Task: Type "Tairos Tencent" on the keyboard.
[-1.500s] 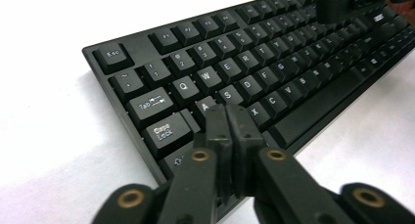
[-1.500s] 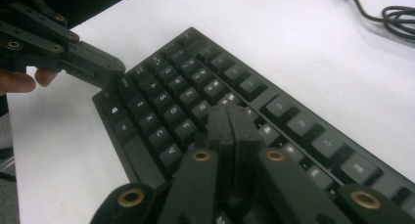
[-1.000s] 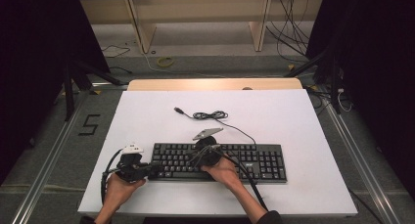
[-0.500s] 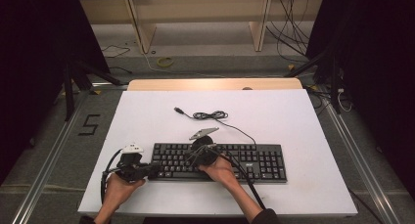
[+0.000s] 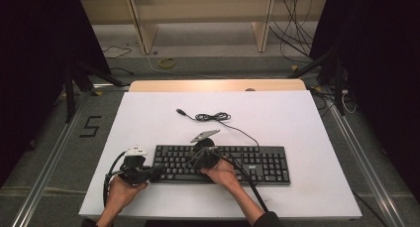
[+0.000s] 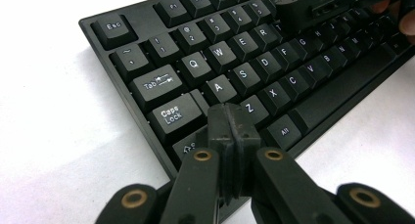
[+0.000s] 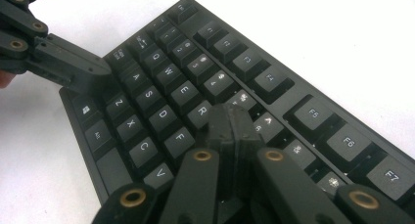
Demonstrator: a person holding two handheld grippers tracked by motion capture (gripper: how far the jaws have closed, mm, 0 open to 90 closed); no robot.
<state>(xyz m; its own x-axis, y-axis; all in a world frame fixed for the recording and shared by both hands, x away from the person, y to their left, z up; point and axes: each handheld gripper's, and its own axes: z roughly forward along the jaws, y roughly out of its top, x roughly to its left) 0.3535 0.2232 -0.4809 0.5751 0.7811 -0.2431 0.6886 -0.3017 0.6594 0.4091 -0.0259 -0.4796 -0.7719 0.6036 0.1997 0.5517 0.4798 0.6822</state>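
A black keyboard [image 5: 247,162] lies on the white table [image 5: 307,123], near its front edge. My left gripper [image 5: 156,175] is shut with nothing in it. Its tips [image 6: 230,121] rest at the keyboard's [image 6: 274,62] left end, on the Shift key beside Z. My right gripper [image 5: 195,159] is shut and empty too, and a grey plate [image 5: 204,135] rides on top of it. Those tips [image 7: 232,121] sit over the keys just past R on the keyboard [image 7: 195,82]. Each gripper view shows the other gripper: the right gripper [image 6: 313,6] and the left gripper [image 7: 90,72].
The keyboard's cable [image 5: 214,117] lies coiled on the table behind it, ending in a plug [image 5: 181,111]. Beyond the table's far edge stand a wooden frame [image 5: 143,28] and loose cables on the floor. Dark curtains close both sides.
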